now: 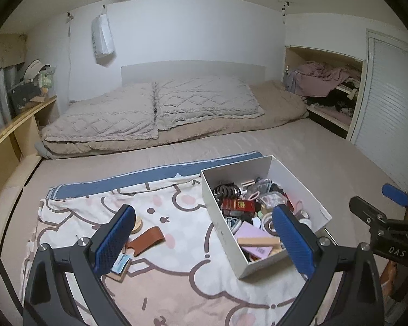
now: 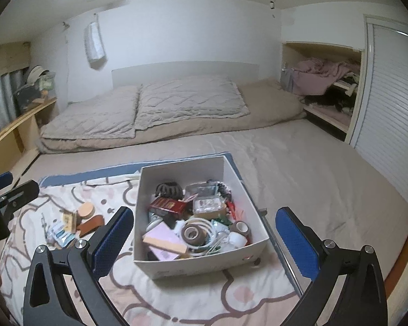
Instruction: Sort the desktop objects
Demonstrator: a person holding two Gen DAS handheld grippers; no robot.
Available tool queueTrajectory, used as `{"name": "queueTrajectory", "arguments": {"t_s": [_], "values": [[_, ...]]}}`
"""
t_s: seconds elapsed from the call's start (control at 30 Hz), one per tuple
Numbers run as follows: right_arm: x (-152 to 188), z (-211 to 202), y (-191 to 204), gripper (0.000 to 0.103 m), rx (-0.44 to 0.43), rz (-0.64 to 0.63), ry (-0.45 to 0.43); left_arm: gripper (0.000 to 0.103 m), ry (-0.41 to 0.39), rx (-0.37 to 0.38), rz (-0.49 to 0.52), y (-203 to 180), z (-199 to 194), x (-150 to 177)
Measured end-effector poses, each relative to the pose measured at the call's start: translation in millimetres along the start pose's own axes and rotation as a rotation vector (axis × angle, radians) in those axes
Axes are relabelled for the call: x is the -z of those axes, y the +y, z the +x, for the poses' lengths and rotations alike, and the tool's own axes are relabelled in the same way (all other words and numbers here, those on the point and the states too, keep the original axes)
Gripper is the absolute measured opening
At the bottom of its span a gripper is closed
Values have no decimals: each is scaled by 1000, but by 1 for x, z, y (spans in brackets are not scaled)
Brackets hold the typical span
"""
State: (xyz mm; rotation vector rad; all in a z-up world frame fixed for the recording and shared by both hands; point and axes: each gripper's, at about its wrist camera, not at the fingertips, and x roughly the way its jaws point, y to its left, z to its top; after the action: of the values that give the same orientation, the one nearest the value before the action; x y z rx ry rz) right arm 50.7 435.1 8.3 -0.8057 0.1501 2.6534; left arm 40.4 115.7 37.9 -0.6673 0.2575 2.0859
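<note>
Cluttered white box [image 2: 198, 265] on cartoon blanket [image 2: 193, 298], loose items [image 2: 79, 221] beside

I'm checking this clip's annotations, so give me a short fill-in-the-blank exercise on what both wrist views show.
1. The red booklet lies inside the white ____.
2. The brown leather strap lies on the patterned cloth, outside the box, on its ____ side.
3. Both the left hand-held gripper and the right hand-held gripper have their jaws ____, holding nothing.
4. The roll of brown tape sits in the box beside a pink ____.

Missing words: box; left; open; notepad
</note>
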Motion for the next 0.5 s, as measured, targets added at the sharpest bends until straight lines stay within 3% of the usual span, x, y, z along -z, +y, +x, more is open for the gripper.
{"name": "queueTrajectory", "arguments": {"t_s": [0.5], "values": [[23, -23, 37, 103, -19, -73, 2, 102, 4, -67, -17, 26, -28, 36]]}}
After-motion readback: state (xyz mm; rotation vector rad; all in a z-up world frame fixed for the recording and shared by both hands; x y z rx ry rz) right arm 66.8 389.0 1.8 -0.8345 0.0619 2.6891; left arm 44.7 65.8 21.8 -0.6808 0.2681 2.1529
